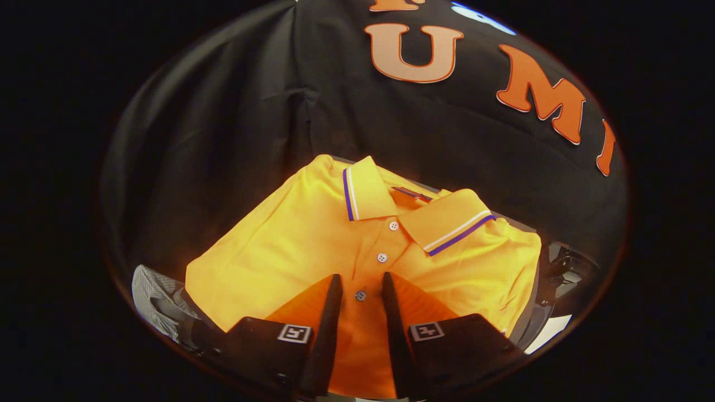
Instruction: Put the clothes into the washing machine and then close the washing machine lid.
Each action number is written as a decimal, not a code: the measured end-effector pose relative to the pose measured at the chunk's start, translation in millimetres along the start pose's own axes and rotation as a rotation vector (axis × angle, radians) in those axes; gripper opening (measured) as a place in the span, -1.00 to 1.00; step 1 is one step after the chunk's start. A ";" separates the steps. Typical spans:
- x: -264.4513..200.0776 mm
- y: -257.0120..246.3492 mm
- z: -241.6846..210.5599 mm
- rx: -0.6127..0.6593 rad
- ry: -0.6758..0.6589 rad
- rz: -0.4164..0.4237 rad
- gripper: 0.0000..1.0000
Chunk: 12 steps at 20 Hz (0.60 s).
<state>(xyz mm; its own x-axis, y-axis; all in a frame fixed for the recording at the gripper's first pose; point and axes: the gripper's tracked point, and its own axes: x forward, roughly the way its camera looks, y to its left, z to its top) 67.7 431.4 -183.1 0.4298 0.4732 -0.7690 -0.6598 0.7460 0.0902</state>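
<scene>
Orange polo shirt (313,251) — fingers (333,290) astride placket.

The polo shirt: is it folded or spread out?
Folded. The polo shirt lies as a compact packet, collar and buttons up, no sleeves spread out. The gripper is open, its fingers astride the placket.

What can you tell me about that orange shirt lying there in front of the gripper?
The orange polo shirt looks like soft knit cloth. Its collar is edged with white and purple stripes, and a placket of three small buttons runs down the middle. It lies folded and fairly flat, front up and collar spread, on a dark surface before the black cloth wall. The gripper sits over its lower front, fingers slightly apart on either side of the lowest button, not yet pinching the cloth.
</scene>
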 end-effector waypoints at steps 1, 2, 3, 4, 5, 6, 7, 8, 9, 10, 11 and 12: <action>1.5 -1.5 2.3 0.005 -0.002 0.012 -0.52; -2.5 -1.7 1.8 0.021 0.011 0.026 -0.54; -1.1 -3.1 4.4 0.080 0.004 0.036 -0.68; -1.5 -2.0 4.4 0.128 -0.011 0.055 -0.83; -0.9 -2.6 6.3 0.164 -0.055 0.075 -0.82; -1.2 -3.5 6.9 0.190 -0.117 0.092 -0.82; -1.4 -4.4 9.7 0.207 -0.191 0.107 -0.82; -3.2 -4.6 9.3 0.225 -0.259 0.114 -0.83; -5.7 -4.2 11.8 0.249 -0.327 0.118 -0.83; -10.8 -3.7 12.5 0.260 -0.390 0.122 -0.84; -19.8 -2.0 18.3 0.263 -0.465 0.135 -0.84; -28.9 2.9 26.2 0.252 -0.536 0.149 -0.84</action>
<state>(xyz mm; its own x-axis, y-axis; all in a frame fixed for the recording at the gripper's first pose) 69.5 432.2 -144.1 0.6376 0.7021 -0.3172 -0.5987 0.7106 0.3695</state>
